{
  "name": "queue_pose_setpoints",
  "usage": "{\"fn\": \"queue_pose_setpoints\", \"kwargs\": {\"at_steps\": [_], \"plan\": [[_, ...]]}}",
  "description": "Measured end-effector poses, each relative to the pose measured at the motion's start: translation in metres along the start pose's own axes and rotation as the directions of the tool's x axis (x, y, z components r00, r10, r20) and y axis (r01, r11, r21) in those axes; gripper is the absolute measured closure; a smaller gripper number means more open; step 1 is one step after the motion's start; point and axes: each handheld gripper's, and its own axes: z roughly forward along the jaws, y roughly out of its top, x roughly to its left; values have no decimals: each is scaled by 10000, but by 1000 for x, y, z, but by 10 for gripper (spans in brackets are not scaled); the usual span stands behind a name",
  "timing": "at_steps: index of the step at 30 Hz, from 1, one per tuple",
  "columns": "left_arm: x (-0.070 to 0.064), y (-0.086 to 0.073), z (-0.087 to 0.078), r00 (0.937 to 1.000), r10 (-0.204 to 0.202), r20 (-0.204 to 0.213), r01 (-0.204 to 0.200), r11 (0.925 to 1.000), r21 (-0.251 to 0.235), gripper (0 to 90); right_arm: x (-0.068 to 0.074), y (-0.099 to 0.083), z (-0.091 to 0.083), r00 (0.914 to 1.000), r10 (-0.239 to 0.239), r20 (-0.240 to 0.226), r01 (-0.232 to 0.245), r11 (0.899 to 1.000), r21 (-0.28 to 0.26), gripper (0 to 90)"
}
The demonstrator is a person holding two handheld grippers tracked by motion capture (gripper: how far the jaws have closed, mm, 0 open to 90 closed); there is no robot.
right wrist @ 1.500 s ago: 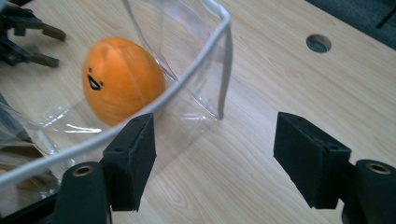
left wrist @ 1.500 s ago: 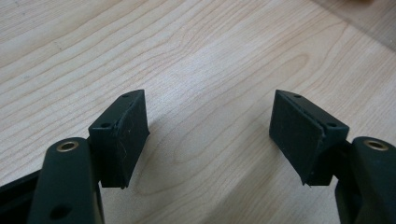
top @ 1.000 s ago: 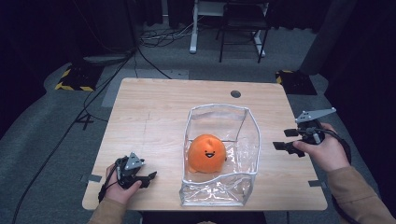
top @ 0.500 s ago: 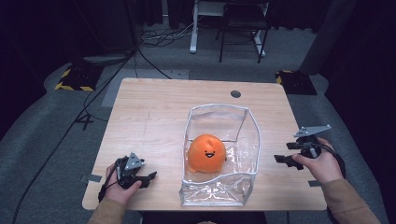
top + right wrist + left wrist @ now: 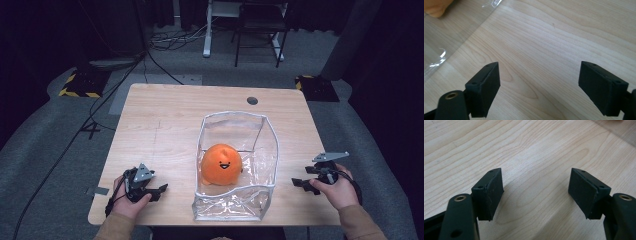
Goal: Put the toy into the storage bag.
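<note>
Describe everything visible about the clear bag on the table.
The clear bag is see-through, glossy plastic with pale seamed edges, standing open-topped in a boxy shape near the table's front middle. Its front wall is creased and crinkled. An orange plush toy with a smiling face sits inside on its bottom. Neither gripper touches it; a corner shows in the right gripper view.
</note>
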Motion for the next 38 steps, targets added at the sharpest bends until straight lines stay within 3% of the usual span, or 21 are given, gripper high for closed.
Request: {"fn": "queue_pose_setpoints", "kwargs": {"at_steps": [11, 19, 21, 24, 30, 38], "plan": [[0, 0, 0, 10000, -2, -11, 2, 10000, 10, 285, 8, -31, 21, 9982, 253, 539, -198, 9947, -1011, 178], [0, 0, 0, 10000, 9, -16, -9, 10000, 3, 285, 11, -41, 28, 9949, -36, 1005, 176, 9902, -1385, 165], [0, 0, 0, 10000, 13, -18, -13, 10000, 4, 285, 12, -42, 29, 9933, -258, 1127, 411, 9899, -1360, 145], [0, 0, 0, 10000, -1, -17, 1, 10000, 0, 285, 15, -44, 34, 9916, -105, 1290, 334, 9836, -1770, 72], [0, 0, 0, 10000, 11, -18, -11, 10000, 7, 284, 14, -42, 37, 9898, -21, 1425, 247, 9873, -1570, 0], [0, 0, 0, 10000, 13, -22, -13, 10000, 7, 285, 14, -42, 37, 9903, 14, 1386, 207, 9872, -1583, 0]]}}
